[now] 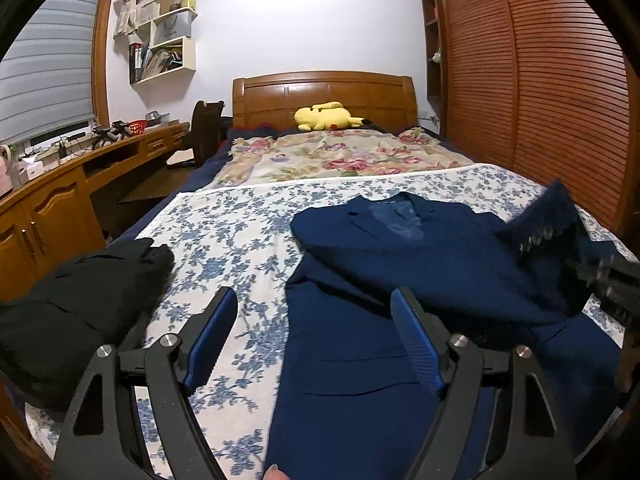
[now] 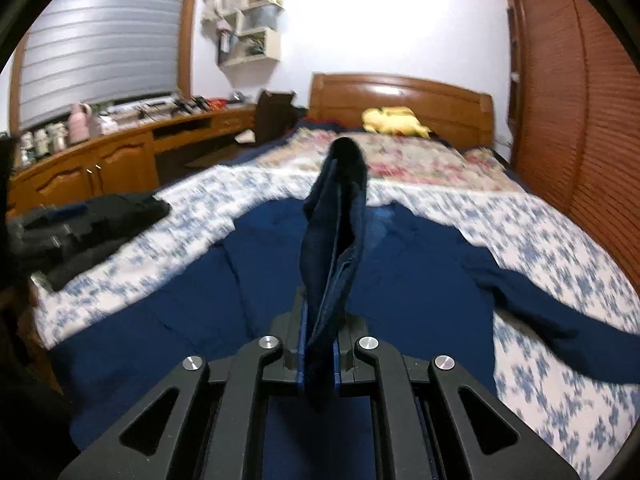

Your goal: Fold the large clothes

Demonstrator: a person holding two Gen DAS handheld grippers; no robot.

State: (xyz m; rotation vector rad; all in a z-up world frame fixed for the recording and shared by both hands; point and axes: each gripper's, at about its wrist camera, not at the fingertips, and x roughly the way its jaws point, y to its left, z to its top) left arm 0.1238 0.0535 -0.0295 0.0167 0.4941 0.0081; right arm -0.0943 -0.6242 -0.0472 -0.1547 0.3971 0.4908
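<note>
Right tongs (image 2: pixel 318 356) pinched navy blazer (image 1: pixel 360 360) sleeve (image 2: pixel 336 216); left tongs (image 1: pixel 316 320) spread, empty. Best laid flat across chest, unwrinkled.

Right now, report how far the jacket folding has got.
Done: dark clothes lie folded at the bed's left edge. In hand: the right gripper is shut on a navy jacket sleeve, lifting it. The left gripper is open and empty. Left: the jacket body is spread flat, other sleeve out.

No legible text or labels anywhere.
</note>
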